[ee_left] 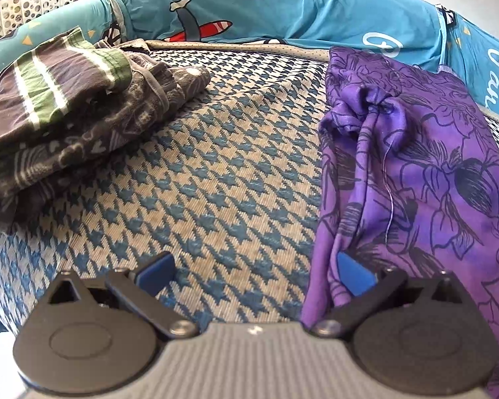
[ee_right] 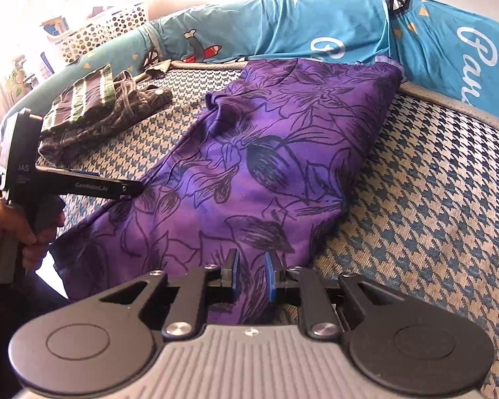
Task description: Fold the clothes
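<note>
A purple garment with black flower outlines lies lengthwise on the houndstooth mat. My left gripper stands wide open at the garment's left edge. That edge runs just inside its right pad, and the left pad is over bare mat. In the right wrist view the purple garment narrows toward my right gripper. That gripper's pads stand close together with gathered fabric between them. The left gripper shows from the side, touching the cloth's left edge, held by a hand.
A pile of folded clothes, striped on top, sits at the back left, also seen in the right wrist view. A teal printed bumper curves along the far side. Behind it stands a white perforated basket. Bare mat lies right of the garment.
</note>
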